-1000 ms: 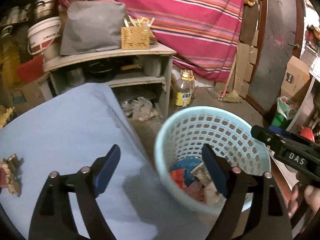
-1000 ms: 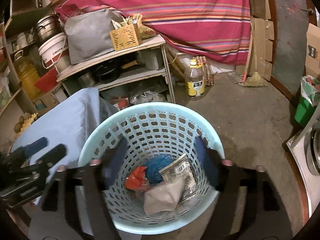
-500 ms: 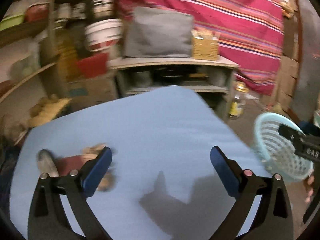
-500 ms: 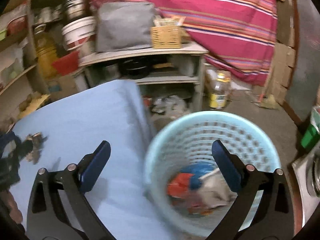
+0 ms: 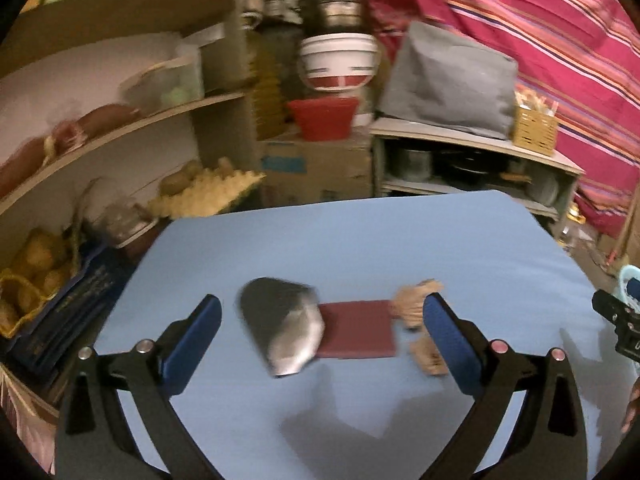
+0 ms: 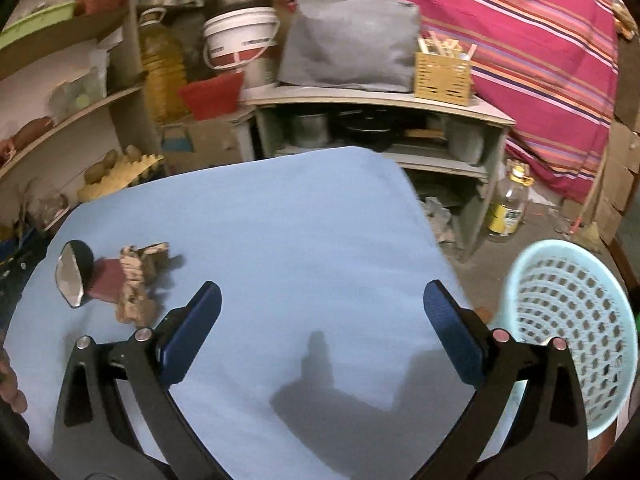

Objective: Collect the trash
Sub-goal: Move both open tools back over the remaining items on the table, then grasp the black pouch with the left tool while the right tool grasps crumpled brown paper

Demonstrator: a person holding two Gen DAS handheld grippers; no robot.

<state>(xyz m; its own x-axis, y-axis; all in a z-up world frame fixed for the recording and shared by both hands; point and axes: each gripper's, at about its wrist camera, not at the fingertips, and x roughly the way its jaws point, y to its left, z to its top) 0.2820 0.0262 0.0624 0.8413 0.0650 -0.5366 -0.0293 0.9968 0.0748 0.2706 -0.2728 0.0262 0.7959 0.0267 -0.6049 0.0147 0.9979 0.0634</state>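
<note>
On the blue table (image 5: 360, 240) lie a silvery crumpled wrapper (image 5: 284, 328), a flat dark red packet (image 5: 356, 334) and crumpled brown paper (image 5: 416, 308). My left gripper (image 5: 322, 340) stands open above them, the wrapper and packet showing between its blue pads. In the right wrist view the same wrapper (image 6: 72, 276), red packet (image 6: 106, 280) and brown paper (image 6: 138, 280) sit at the table's left. My right gripper (image 6: 322, 336) hangs open over bare blue table (image 6: 300, 220). The light blue mesh basket (image 6: 572, 328) stands on the floor at the right.
Shelves with a yellow egg tray (image 5: 204, 196) and jars line the left. A low grey shelf unit (image 6: 380, 120) with pots stands behind the table, a yellow-labelled bottle (image 6: 508, 204) beside it. A striped red cloth (image 6: 520, 40) hangs at the back.
Both grippers have swung left from over the basket to over the table. Both opened wider. The trash on the table now lies under the left gripper; the basket has slid to the right edge.
</note>
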